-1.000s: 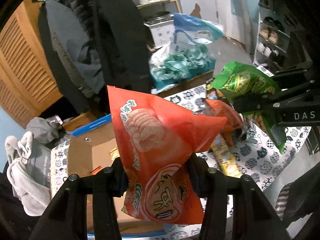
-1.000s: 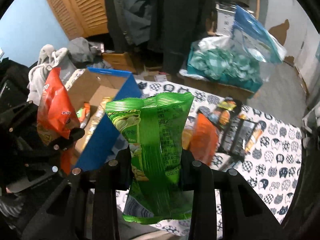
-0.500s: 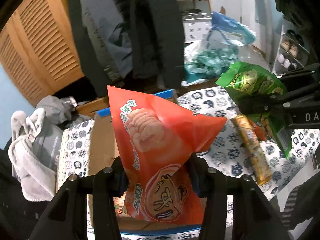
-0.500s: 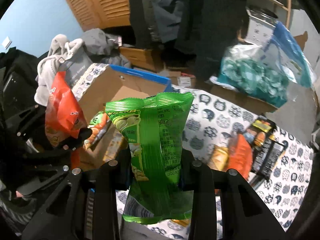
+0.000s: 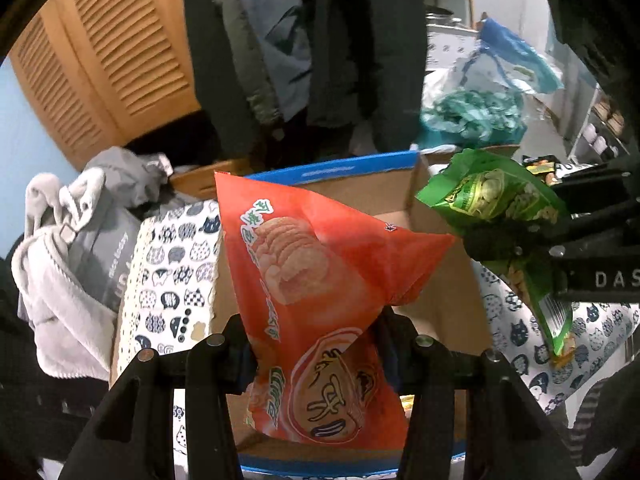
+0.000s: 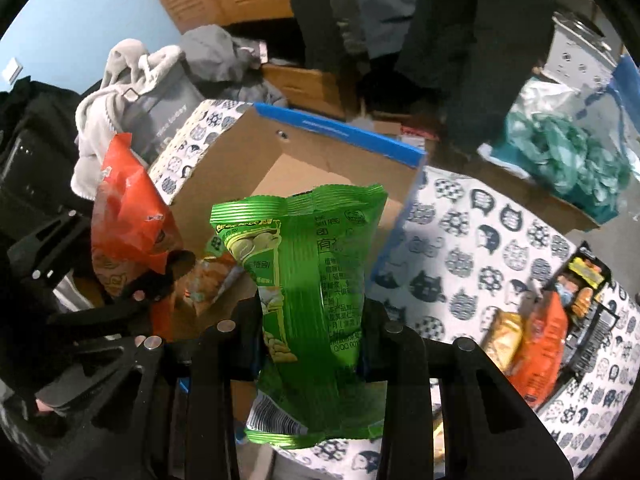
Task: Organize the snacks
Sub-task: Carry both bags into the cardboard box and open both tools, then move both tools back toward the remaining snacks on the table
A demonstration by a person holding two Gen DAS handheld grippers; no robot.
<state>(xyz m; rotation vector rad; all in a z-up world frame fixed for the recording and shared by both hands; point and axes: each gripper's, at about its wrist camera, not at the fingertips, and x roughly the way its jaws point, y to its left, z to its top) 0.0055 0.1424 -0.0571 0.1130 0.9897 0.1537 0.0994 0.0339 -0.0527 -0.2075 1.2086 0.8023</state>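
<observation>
My left gripper point(image 5: 316, 344) is shut on an orange-red snack bag point(image 5: 316, 280) and holds it above an open cardboard box with blue edges point(image 5: 352, 168). The bag also shows in the right wrist view point(image 6: 128, 216). My right gripper point(image 6: 312, 340) is shut on a green snack bag point(image 6: 312, 288), held over the box point(image 6: 340, 132), to the right of the left gripper. The green bag shows in the left wrist view point(image 5: 500, 204). Some snack packs lie inside the box point(image 6: 208, 276).
The box stands on a cloth with a cat pattern point(image 6: 472, 248). More snack packs point(image 6: 540, 340) lie on the cloth at the right. Clothes and a grey bag point(image 6: 152, 92) sit left of the box. A plastic bag with teal contents point(image 6: 560, 140) is behind.
Both grippers have swung left with their bags, from over the snack pile to over the open box. Both stay shut on their bags.
</observation>
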